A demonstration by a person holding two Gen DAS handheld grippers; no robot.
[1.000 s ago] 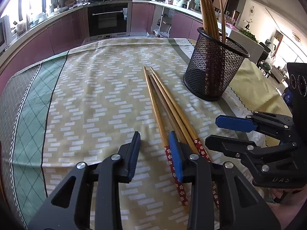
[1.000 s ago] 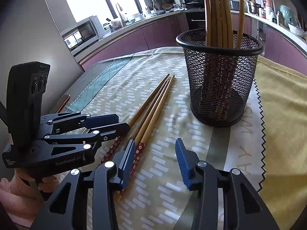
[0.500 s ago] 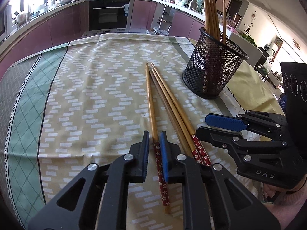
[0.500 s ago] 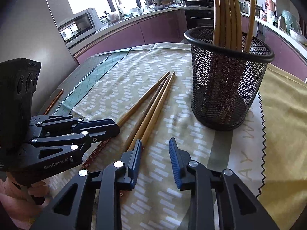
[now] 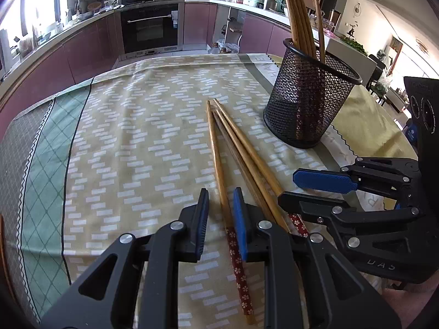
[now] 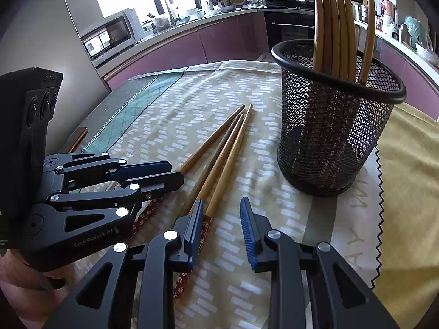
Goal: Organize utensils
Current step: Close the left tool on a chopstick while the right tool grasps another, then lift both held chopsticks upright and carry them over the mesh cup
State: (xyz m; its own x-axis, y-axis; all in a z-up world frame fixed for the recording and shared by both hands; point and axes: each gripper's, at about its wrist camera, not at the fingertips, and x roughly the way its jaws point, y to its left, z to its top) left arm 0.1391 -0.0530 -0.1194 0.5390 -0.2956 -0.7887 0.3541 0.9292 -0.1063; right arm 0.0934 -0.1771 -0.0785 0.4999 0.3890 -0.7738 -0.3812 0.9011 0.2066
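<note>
Chopsticks (image 5: 219, 161): you have four lying loose on the desk's patterned cloth (image 5: 131, 142), fanned from one point, and maybe five more standing in the one mesh holder (image 6: 334, 126), though they overlap. Your left tool (image 5: 221, 213) straddles the leftmost stick, its jaws opening again after nearly pinching half a second ago. Your right tool (image 6: 222, 224) is closing on bare cloth, the nearest stick just outside its left pad.

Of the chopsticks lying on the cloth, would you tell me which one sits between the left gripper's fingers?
The leftmost chopstick, lying slightly apart from the others; its red flowered end runs between the opening left gripper fingers, untouched. The other chopsticks pass right of them.
</note>
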